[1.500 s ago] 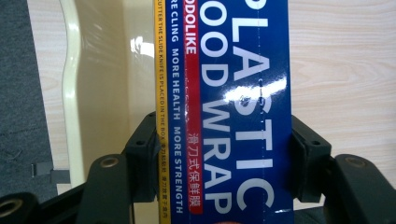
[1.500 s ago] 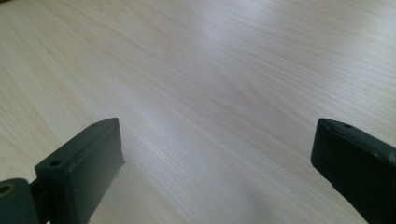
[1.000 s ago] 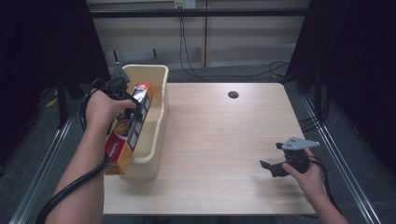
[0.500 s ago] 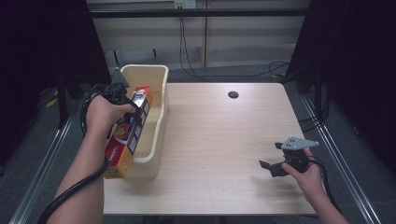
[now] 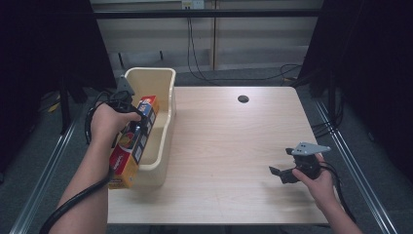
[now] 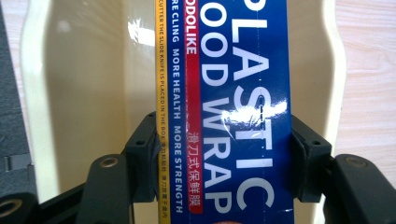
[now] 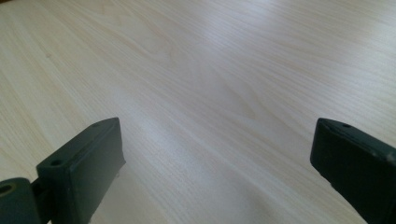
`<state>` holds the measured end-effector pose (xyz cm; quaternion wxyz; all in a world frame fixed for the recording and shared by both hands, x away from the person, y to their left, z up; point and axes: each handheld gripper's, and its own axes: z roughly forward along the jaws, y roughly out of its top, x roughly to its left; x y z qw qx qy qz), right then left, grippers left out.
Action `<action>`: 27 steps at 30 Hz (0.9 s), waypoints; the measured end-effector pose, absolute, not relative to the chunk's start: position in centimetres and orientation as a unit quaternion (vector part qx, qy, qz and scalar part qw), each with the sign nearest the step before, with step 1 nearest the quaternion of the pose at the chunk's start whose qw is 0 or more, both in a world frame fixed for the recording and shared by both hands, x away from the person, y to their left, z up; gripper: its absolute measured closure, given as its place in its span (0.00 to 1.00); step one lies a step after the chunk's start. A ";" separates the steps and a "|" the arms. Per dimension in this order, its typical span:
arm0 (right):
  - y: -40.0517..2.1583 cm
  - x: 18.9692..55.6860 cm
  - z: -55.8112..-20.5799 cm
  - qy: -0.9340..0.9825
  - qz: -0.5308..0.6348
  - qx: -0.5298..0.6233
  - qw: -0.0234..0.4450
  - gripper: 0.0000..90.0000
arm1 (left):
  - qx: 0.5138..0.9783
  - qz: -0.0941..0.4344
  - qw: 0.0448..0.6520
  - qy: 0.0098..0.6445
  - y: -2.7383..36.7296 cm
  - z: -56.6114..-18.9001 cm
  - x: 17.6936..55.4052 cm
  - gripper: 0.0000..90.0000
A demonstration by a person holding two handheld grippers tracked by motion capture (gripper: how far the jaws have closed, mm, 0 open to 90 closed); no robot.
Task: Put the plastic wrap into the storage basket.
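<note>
Light wood desk [image 5: 234, 146], with a cream bin [image 5: 160, 92] at its left edge. Your left tool [image 6: 224, 154] is clamped on a plastic wrap box [image 5: 134, 144] angled over the bin; up close it reads "PLASTIC FOOD WRAP". Your right tool [image 5: 282, 174] sits with jaws apart, holding nothing.

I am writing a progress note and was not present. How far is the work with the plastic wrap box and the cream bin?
Done: the left gripper has the plastic wrap box clamped between its jaws. In hand: the box hangs over the cream bin, one end past the bin's near rim, so it is not settled inside. Left: probably lowering it in and releasing. The right gripper waits open over the bare table.
</note>
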<state>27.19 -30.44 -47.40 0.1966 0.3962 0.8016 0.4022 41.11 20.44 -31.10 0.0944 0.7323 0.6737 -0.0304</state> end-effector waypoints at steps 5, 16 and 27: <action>-30.6 27.1 -47.4 0.800 0.402 0.398 0.200 0.03 | 0.732 -0.032 0.091 0.674 20.4 -31.3 41.2 0.45; -30.7 27.0 -47.5 0.799 0.402 0.400 0.200 0.03 | 0.728 -0.034 0.084 0.679 20.5 -31.6 41.7 0.45; -30.6 27.3 -47.6 0.799 0.404 0.402 0.193 0.03 | 0.731 -0.039 0.084 0.676 20.2 -32.4 41.9 0.45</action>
